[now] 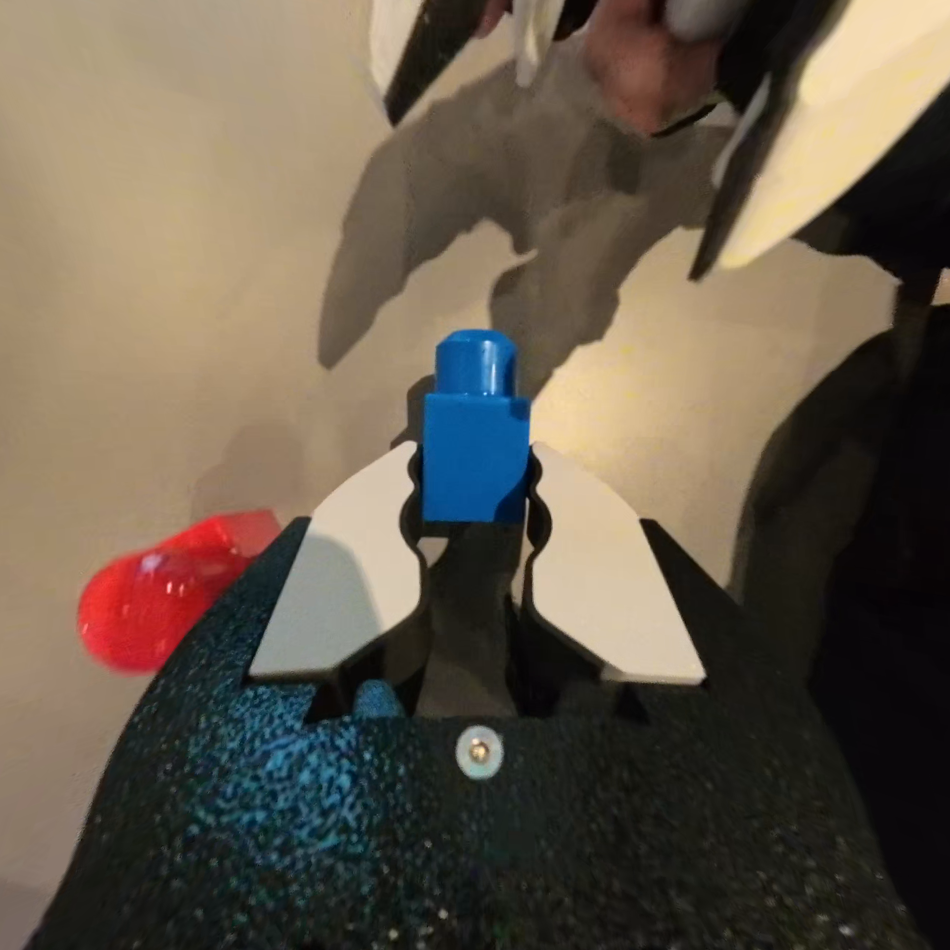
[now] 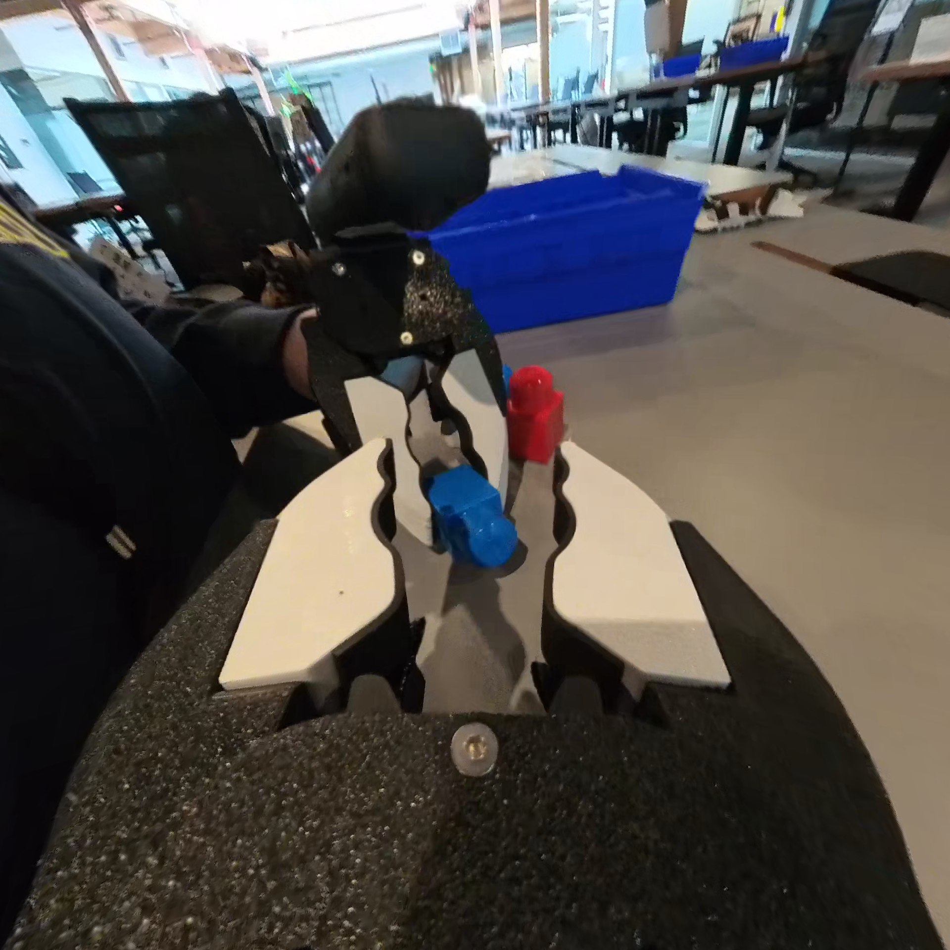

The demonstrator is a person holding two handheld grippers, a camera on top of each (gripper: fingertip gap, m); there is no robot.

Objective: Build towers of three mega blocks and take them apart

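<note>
Left gripper (image 1: 475, 480): pointed down at the table, white fingers clamped on the small blue plastic one-stud block (image 1: 475, 452), stud facing away from its camera.
Right gripper (image 2: 475, 493): held low and level, jaws spread, nothing between them, facing the blue block (image 2: 470, 516).
Surface: pale grey tabletop (image 2: 771, 462) in a room of long desks.
Nearby: red one-stud block (image 2: 534, 414) upright just behind the left gripper; blue plastic bin (image 2: 565, 252) farther back.

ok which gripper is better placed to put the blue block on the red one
Left. The left gripper is already shut on the blue block, and the red block stands just beside it. The right gripper is open and empty.
</note>
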